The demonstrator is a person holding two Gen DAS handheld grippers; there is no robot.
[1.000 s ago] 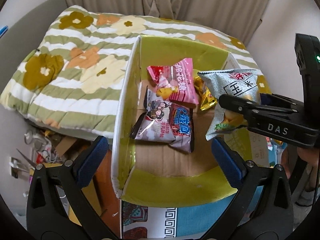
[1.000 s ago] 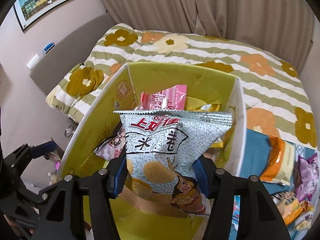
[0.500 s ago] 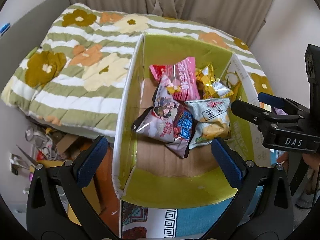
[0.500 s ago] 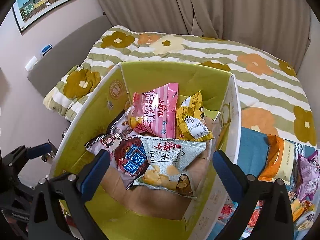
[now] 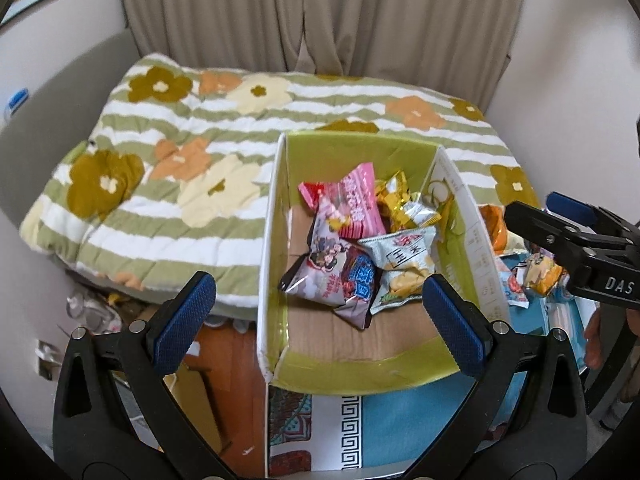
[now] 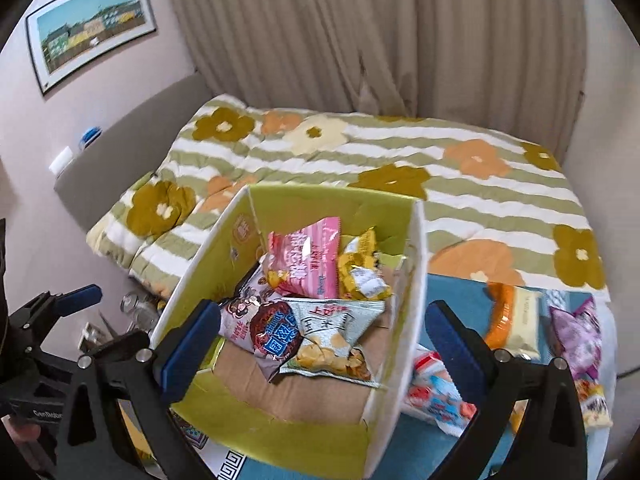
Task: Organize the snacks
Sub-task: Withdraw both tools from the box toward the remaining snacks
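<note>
Both empty and spread: right hand-held gripper (image 6: 322, 344), left hand-held gripper (image 5: 318, 312). Four snacks sit in the green box (image 6: 396, 320); next, swing right to the loose packets (image 6: 516, 320) on the blue surface (image 6: 452, 292) and pinch one mid-body, clear of the box wall. Behind: flowered bed (image 5: 192, 168), beige curtains (image 6: 360, 32).

Lime-green inside, white-rimmed box (image 5: 276, 216); pink packet (image 5: 352, 196) at twelve o'clock within, gold packet (image 5: 396, 196) at one, pale grey speckled chip bag (image 5: 404, 260) at four, lilac cartoon-print bag (image 5: 332, 276) at seven. Green-and-white striped quilt (image 5: 192, 168), ochre, orange, cream flowers. Blue pads (image 5: 454, 324), black gripper (image 5: 318, 320).
</note>
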